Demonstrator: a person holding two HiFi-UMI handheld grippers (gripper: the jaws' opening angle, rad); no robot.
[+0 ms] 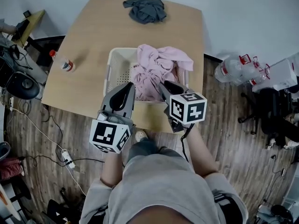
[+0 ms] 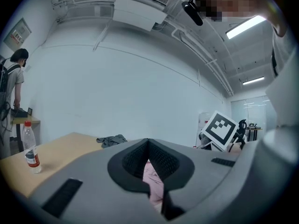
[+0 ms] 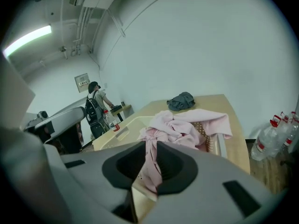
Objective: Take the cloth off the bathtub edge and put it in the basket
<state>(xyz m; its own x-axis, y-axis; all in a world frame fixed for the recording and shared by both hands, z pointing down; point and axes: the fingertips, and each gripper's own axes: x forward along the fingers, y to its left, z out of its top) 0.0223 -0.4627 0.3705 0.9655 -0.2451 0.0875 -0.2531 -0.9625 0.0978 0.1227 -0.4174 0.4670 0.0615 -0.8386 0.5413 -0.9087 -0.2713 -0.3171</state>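
From the head view we saw the pink cloth heaped in the basket on the counter, with a grey cloth at the far edge. Only the right gripper view showed the right tongs clamped on a strand of that pink cloth. The left gripper view showed the left tongs with tips together and pink showing behind them.
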